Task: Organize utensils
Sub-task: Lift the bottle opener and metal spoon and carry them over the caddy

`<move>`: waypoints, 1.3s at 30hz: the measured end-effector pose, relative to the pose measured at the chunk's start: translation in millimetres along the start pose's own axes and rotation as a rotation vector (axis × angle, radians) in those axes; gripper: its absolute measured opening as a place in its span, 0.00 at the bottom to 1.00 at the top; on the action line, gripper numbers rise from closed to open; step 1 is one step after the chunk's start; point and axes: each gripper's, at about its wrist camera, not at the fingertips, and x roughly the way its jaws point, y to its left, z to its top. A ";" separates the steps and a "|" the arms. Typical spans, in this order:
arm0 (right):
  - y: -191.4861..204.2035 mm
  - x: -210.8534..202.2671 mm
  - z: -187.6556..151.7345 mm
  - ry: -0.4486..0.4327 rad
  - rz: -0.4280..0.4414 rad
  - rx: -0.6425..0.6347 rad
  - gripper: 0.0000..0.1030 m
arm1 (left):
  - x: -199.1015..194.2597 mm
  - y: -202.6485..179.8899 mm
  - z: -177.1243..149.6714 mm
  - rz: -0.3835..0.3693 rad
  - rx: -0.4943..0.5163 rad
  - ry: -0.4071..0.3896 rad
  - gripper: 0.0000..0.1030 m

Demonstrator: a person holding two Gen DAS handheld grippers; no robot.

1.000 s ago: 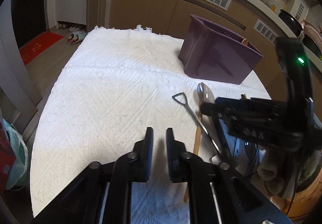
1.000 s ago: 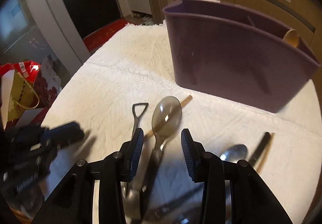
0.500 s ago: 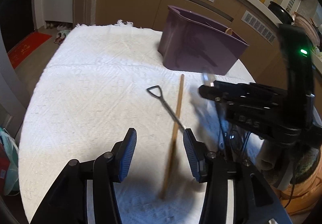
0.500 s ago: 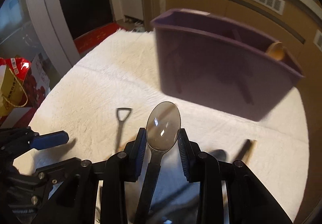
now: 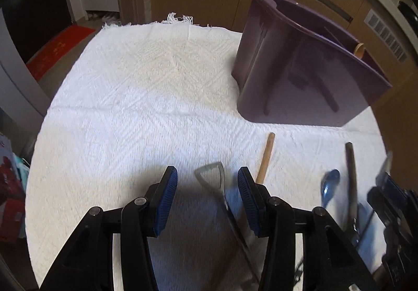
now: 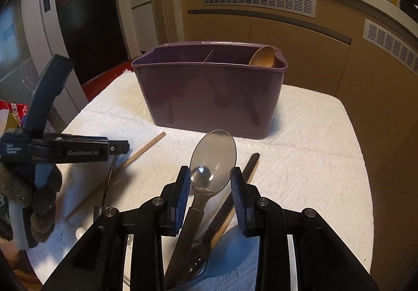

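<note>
A purple divided utensil holder [image 6: 209, 92] stands on the white towel, also in the left wrist view [image 5: 300, 76], with a wooden spoon [image 6: 263, 57] in its right compartment. My right gripper [image 6: 210, 183] is shut on a metal spoon [image 6: 211, 160], held above the towel in front of the holder, bowl forward. My left gripper [image 5: 207, 194] is open and straddles the loop handle of a thin metal utensil [image 5: 211, 176] on the towel. A wooden stick [image 5: 265, 159], a small blue-tinted spoon [image 5: 329, 186] and a dark chopstick [image 5: 351, 181] lie to its right.
The white towel [image 5: 143, 108] covers the table; its edges drop off at left and far side. Cabinets with vents [image 6: 261, 0] stand behind. A red mat [image 5: 54, 50] lies on the floor at left. More utensils lie under my right gripper [image 6: 235, 212].
My right gripper has lifted the metal spoon off the towel and turned toward the holder. My left gripper has opened wide and moved forward over the loop-handled utensil.
</note>
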 end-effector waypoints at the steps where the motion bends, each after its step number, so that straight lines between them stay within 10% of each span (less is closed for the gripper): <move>1: -1.9 0.3 -1.4 -0.004 0.005 0.002 0.32 | 2.8 -4.4 1.4 0.024 0.023 -0.010 0.43; 8: -12.6 8.2 -7.3 0.008 0.039 0.046 0.32 | 0.9 -24.3 -8.3 0.073 0.168 -0.073 0.21; 27: 2.5 -30.8 8.0 -0.052 0.020 0.016 0.32 | -135.7 -37.0 -41.5 -0.115 0.261 -0.542 0.20; 39: 21.4 -88.1 34.8 -0.172 -0.039 -0.072 0.32 | -181.7 -39.0 -46.1 -0.111 0.279 -0.669 0.20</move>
